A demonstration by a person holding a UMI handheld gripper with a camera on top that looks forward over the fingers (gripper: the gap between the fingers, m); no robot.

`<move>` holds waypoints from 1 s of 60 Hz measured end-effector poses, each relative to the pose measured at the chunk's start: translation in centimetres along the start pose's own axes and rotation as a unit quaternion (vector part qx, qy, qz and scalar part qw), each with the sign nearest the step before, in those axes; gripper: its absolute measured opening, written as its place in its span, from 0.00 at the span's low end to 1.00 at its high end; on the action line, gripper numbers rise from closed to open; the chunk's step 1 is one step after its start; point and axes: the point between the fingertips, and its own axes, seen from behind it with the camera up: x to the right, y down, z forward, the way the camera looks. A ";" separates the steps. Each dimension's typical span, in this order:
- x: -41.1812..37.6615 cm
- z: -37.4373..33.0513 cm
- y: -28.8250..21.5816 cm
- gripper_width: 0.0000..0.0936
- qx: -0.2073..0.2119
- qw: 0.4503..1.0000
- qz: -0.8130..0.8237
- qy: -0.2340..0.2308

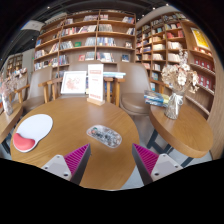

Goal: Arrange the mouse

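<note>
Fingers point(110, 160) stand wide apart with nothing between them, held well above the round wooden desk point(70, 150), which reads as a survey before any reach. What I take to be the mouse point(104, 135), a pale, glossy and rather indistinct object, lies on the desk ahead of the fingers, roughly on their centre line, so a straight approach would likely bring it between them. To its left, well apart, sits a white mouse pad point(34, 128) with a red piece at its near edge, probably where the mouse belongs.

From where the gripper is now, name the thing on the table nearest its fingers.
The grey mouse, just ahead of the open gripper mid-table; the white round mat lies off left, the flower vase farther right.
</note>
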 end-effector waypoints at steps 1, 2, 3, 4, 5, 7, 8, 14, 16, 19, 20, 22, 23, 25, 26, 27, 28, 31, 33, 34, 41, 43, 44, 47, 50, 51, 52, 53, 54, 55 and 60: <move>0.0 0.4 0.1 0.91 -0.003 1.000 0.001 0.000; 0.0 0.7 0.2 0.91 -0.006 1.000 0.002 -0.001; 0.0 1.0 0.2 0.91 -0.008 1.000 0.004 -0.001; -0.1 1.4 0.2 0.91 -0.010 1.000 0.005 -0.002; -0.2 1.7 0.3 0.91 -0.012 1.000 0.005 -0.003; -0.1 2.4 0.3 0.91 -0.016 1.000 0.004 -0.003; 0.0 2.6 0.3 0.91 -0.018 1.000 0.004 -0.002; 0.0 4.2 0.1 0.91 -0.027 1.000 -0.006 -0.001; 0.0 4.9 0.2 0.91 -0.033 0.999 -0.008 -0.001; -0.1 5.6 0.2 0.91 -0.037 0.999 -0.010 -0.004; -0.2 5.8 0.0 0.90 -0.036 0.999 -0.009 -0.007; -0.3 6.2 -0.1 0.90 -0.038 0.999 -0.010 -0.007; -0.4 6.4 -0.3 0.90 -0.037 0.999 -0.011 -0.007; -0.4 6.8 -0.6 0.89 -0.038 0.999 -0.015 -0.007; -0.4 6.9 -0.7 0.90 -0.039 0.999 -0.018 -0.007; -0.4 7.1 -0.9 0.89 -0.040 0.999 -0.018 -0.006; -0.4 7.2 -0.9 0.89 -0.041 0.999 -0.020 -0.006; -0.6 7.7 -1.2 0.90 -0.044 0.999 -0.020 -0.007; -0.6 8.0 -1.4 0.89 -0.046 0.999 -0.018 -0.008; -0.7 8.2 -1.4 0.89 -0.047 0.999 -0.017 -0.009; -0.7 9.4 -1.9 0.89 -0.058 0.998 -0.006 -0.014; -0.8 9.6 -2.0 0.89 -0.060 0.998 -0.003 -0.015; -0.8 9.8 -2.0 0.89 -0.061 0.998 0.000 -0.015; -0.9 10.1 -2.1 0.88 -0.065 0.998 0.008 -0.019; -1.0 10.4 -2.2 0.88 -0.068 0.997 0.016 -0.021; -0.9 10.4 -2.2 0.88 -0.068 0.997 0.016 -0.019; -0.9 10.5 -2.2 0.88 -0.069 0.997 0.015 -0.018; -0.9 10.5 -2.2 0.88 -0.069 0.997 0.015 -0.019; -0.9 10.5 -2.2 0.88 -0.070 0.997 0.016 -0.019; -0.8 10.7 -2.3 0.88 -0.070 0.997 0.016 -0.019; -1.0 10.7 -2.4 0.84 -0.070 0.997 0.017 -0.017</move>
